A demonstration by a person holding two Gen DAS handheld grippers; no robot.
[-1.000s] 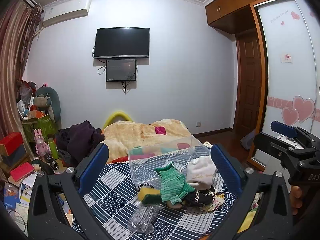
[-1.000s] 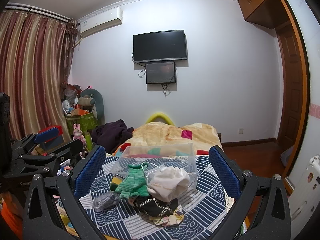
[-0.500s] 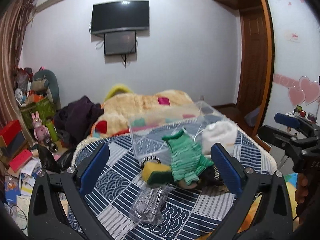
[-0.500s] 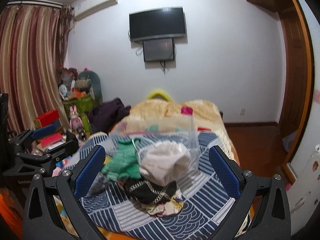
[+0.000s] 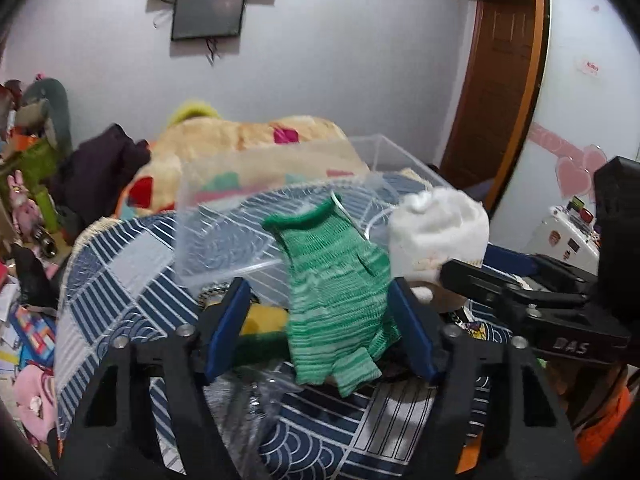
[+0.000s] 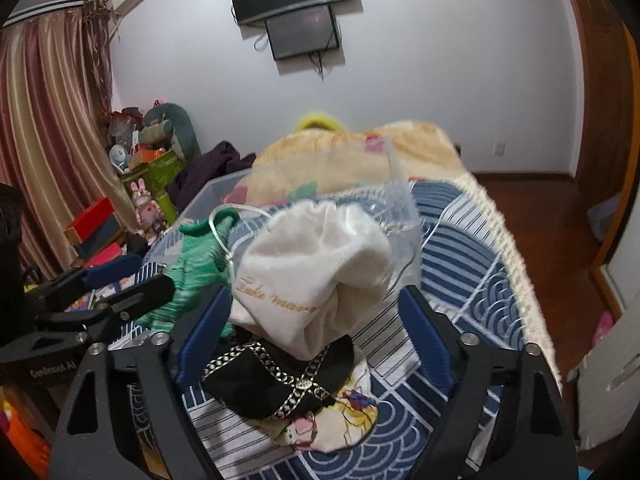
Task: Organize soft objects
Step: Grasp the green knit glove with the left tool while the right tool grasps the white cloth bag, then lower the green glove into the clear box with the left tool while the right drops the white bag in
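A green knit glove (image 5: pixel 336 300) hangs over the front wall of a clear plastic bin (image 5: pixel 224 236) on the blue patterned bedspread. My left gripper (image 5: pixel 320 320) is open, its blue pads on either side of the glove. A white drawstring pouch (image 6: pixel 316 272) lies on a black pouch with silver trim (image 6: pixel 276 380). My right gripper (image 6: pixel 316 320) is open around the white pouch. The glove also shows in the right wrist view (image 6: pixel 192 276), and the white pouch in the left wrist view (image 5: pixel 440 232). A yellow-green sponge (image 5: pixel 260 328) lies beside the glove.
A clear crinkled bag (image 5: pixel 248 400) lies near the bed's front edge. A floral cloth (image 6: pixel 332 420) sits under the black pouch. A beige blanket (image 5: pixel 248 144) and dark clothes (image 5: pixel 100 160) lie behind the bin. Clutter fills the floor at left; a wardrobe stands at right.
Both grippers have moved forward and down towards the pile. The left one now straddles the green glove and the right one the white pouch. Both stay open.
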